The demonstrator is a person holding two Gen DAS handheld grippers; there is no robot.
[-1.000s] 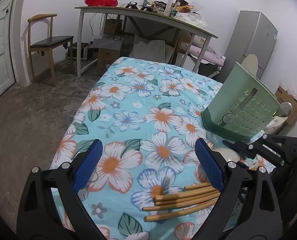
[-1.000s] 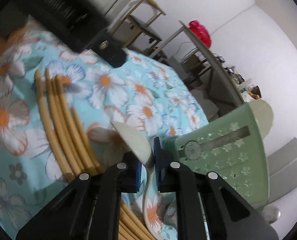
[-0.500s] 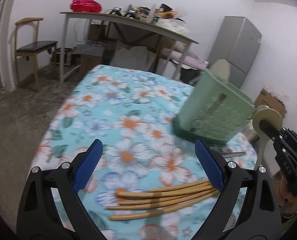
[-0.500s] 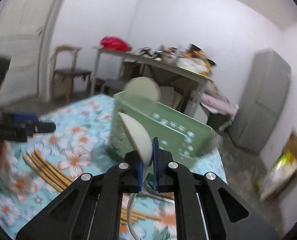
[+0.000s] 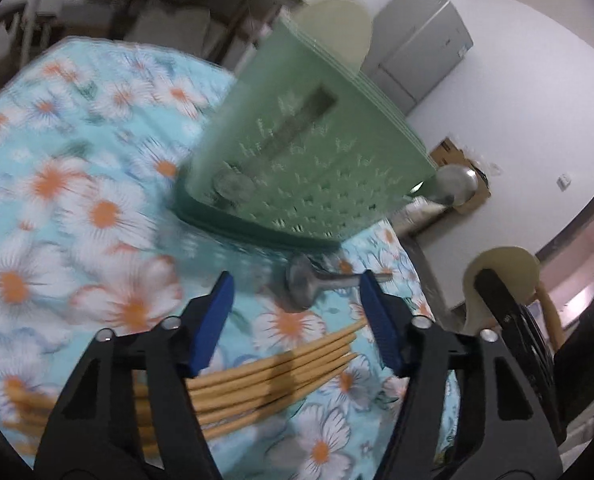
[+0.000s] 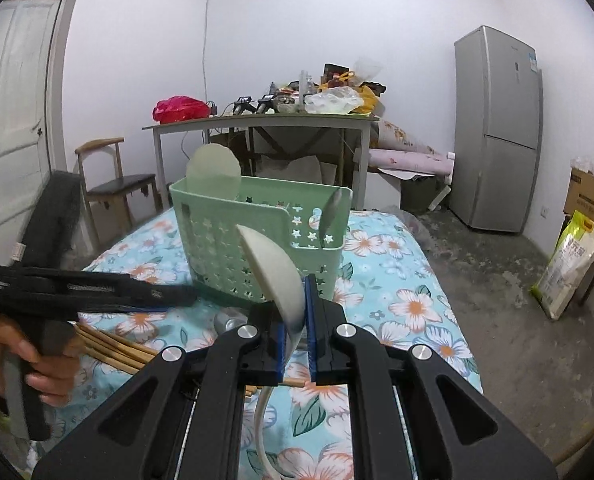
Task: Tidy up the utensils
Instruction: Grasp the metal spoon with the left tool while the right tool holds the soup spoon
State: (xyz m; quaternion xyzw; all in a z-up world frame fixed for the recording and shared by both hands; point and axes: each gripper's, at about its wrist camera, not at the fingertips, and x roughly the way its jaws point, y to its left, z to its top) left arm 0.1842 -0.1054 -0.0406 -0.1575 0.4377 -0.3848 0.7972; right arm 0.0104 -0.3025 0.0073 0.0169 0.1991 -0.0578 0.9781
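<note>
My right gripper [image 6: 295, 312] is shut on a cream spoon [image 6: 275, 276], bowl up, held above the table in front of the green basket [image 6: 257, 240]. The basket holds a cream spoon [image 6: 214, 171] and a metal spoon [image 6: 331, 210]. My left gripper [image 5: 297, 312] is open and empty, low over several wooden chopsticks [image 5: 273, 376] and a metal spoon [image 5: 313, 284] that lie on the floral cloth beside the basket [image 5: 305, 148]. The left gripper also shows in the right wrist view [image 6: 185, 294]. The held spoon shows at the right of the left wrist view [image 5: 509, 272].
The floral tablecloth [image 6: 397, 288] covers the table. Behind stand a grey desk [image 6: 257, 122] with clutter, a wooden chair [image 6: 113, 180], a fridge [image 6: 497, 132], a cardboard box [image 6: 593, 196] and a bag [image 6: 569, 264] on the floor.
My right gripper has lifted the cream spoon off the cloth and turned to face the basket. My left gripper has swung right and closer, over the chopsticks and metal spoon.
</note>
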